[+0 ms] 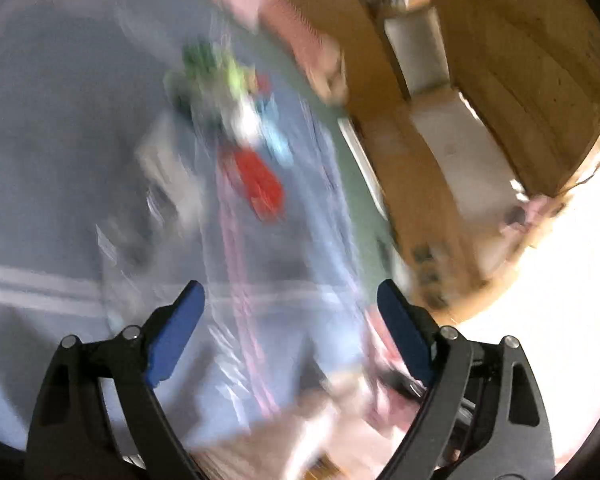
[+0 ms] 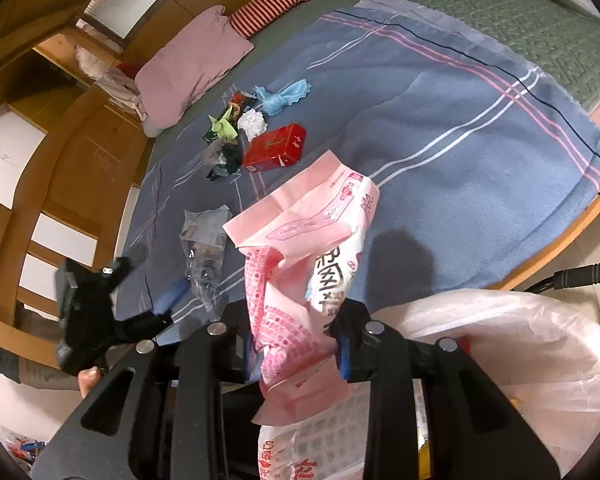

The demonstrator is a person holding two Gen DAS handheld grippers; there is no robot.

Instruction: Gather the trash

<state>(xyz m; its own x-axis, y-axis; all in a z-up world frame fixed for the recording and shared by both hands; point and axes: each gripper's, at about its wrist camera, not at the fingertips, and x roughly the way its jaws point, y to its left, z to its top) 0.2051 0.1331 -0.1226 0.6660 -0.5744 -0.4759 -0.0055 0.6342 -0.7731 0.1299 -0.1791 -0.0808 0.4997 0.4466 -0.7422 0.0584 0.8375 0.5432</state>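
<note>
**Operator:** State the current step.

**Technician:** Transfer to bin. The right gripper (image 2: pixel 298 354) is clamped on a crumpled pink printed wrapper (image 2: pixel 304 248), a thin, creased film standing up past the fingertips. The lined bin (image 2: pixel 500 332), with its translucent white liner, sits just beside and below the right fingers.

**Operator:** Left side?

**Technician:** The left gripper (image 1: pixel 290 312) is spread wide with nothing between the pads. Ahead of its fingers, blurred, lies a clear crinkled plastic bag (image 2: pixel 204 248) on the blue blanket (image 2: pixel 440 120).

**Operator:** Next move?

**Technician:** Probably carry the wrapper over the liner and release it. Remaining litter lies well beyond the fingers: a rigid red carton (image 2: pixel 276 146), white tissue, and blue and green scraps.
</note>
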